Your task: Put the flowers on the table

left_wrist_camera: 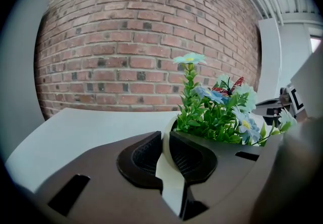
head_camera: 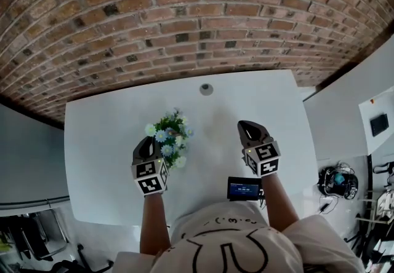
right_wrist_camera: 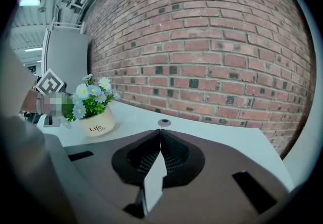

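We pinch the rim of the flower pot (right_wrist_camera: pixel 96 126) in our left fingers (left_wrist_camera: pixel 141 157), pot ahead of them over the desk (head_camera: pixel 104 136), right fingers (right_wrist_camera: pixel 176 155) pressed together empty; landing off-level could tip it.

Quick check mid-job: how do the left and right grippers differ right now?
The left gripper is clamped on the rim of the flower pot; the right gripper holds nothing. The left gripper's jaws are held slightly apart by that rim; the right gripper's jaws meet at the tips. The left gripper is at the pot; the right gripper is well to its side. Both are over the white table.
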Available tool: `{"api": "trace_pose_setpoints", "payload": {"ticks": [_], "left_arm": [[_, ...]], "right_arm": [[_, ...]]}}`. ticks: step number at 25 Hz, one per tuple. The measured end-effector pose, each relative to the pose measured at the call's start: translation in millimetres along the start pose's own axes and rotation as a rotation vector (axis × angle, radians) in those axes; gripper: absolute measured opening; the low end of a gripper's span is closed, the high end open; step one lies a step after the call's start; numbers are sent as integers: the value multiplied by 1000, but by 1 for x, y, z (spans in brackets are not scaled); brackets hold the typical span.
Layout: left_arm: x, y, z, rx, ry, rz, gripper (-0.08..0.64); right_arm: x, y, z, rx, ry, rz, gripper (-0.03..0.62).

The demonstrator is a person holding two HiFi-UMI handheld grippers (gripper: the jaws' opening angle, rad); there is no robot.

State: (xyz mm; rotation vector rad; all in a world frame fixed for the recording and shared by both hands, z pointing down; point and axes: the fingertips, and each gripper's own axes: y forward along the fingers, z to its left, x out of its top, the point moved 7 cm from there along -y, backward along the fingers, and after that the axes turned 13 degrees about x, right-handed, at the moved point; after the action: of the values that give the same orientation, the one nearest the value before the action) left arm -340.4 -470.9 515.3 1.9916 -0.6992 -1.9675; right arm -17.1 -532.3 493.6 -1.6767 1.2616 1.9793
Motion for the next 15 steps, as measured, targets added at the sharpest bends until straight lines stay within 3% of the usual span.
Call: {"api": "trace_pose_setpoints", "payload": {"ticks": [15], "left_arm": [[-10,19,6,26,-24,43,56]], "right_arm": [[-13,19,-10,11,36,44,14]]}}
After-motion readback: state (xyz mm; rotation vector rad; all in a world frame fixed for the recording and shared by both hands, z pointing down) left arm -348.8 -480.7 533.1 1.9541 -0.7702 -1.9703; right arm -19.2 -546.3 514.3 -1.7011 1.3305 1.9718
